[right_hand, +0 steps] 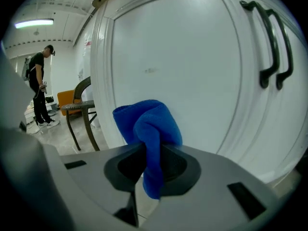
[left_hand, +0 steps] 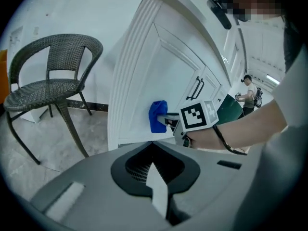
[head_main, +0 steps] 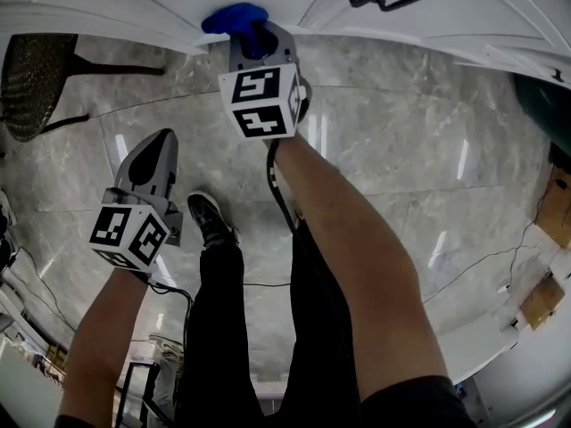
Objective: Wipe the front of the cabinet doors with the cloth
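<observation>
Blue fabric cloth [right_hand: 147, 129] pinched by right gripper [right_hand: 148, 154] fingers at white panelled cabinet door [right_hand: 187, 71]: wiping step. Next: sweep across w/ pressure. Left gripper [left_hand: 153, 170] fingers together, empty.

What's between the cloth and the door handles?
Only bare white cabinet door: flat panel, then raised moulding, between the blue folded cloth and the two black bar handles, in the right gripper view.

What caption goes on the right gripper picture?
Right gripper shut on a blue cloth, facing a white cabinet door.
</observation>
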`<state>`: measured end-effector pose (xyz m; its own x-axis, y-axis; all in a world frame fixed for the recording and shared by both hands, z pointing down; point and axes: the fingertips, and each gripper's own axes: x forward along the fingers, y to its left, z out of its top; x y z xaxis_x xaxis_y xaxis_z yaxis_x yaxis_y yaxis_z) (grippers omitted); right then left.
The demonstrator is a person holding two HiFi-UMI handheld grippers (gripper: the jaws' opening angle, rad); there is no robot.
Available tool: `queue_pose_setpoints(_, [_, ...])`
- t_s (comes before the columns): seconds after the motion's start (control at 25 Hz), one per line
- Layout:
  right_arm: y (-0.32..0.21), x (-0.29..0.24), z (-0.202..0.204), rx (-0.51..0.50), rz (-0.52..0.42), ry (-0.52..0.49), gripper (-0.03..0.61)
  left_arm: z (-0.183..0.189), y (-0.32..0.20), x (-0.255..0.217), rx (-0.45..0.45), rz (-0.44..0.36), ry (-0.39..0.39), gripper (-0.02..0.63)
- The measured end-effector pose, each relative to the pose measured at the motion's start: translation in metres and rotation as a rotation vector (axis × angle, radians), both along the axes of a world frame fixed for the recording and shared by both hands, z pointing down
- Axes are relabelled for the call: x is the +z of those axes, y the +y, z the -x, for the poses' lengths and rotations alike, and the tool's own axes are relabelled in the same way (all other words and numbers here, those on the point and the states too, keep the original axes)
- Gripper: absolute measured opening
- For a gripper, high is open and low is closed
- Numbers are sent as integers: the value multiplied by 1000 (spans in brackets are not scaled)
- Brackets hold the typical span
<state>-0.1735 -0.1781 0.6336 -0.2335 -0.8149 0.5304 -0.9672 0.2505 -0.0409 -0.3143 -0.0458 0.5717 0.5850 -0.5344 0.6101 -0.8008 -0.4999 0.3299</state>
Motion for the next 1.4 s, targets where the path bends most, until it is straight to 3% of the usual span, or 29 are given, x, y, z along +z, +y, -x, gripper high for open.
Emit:
queue_pose_setpoints(0.4, [28, -6, -127, 159, 6, -21, 60, -86, 11, 14, 71, 51, 4, 0])
queue_pose_setpoints(0.56, [41, 6, -178, 293, 51, -55, 60, -105, 14, 18, 78, 70, 13, -1])
queue_pose_setpoints(0.68, [46, 10, -181, 316, 73, -81, 60, -111, 14, 13, 81, 67, 26, 0])
queue_pose_setpoints(0.84, [50, 13, -149, 286, 88, -107, 60, -108, 13, 8, 79, 63, 43, 0])
queue_pose_setpoints(1.0, [48, 18, -86, 212, 121, -109, 60, -88, 21, 4, 72, 78, 58, 0])
queue_pose_setpoints(1.28, [33, 20, 79, -85, 93, -93, 60, -7, 32, 1, 29, 87, 39, 0])
queue_pose_setpoints(1.4, [26, 28, 131, -188, 88, -73, 60, 34, 33, 10, -8, 94, 0, -1])
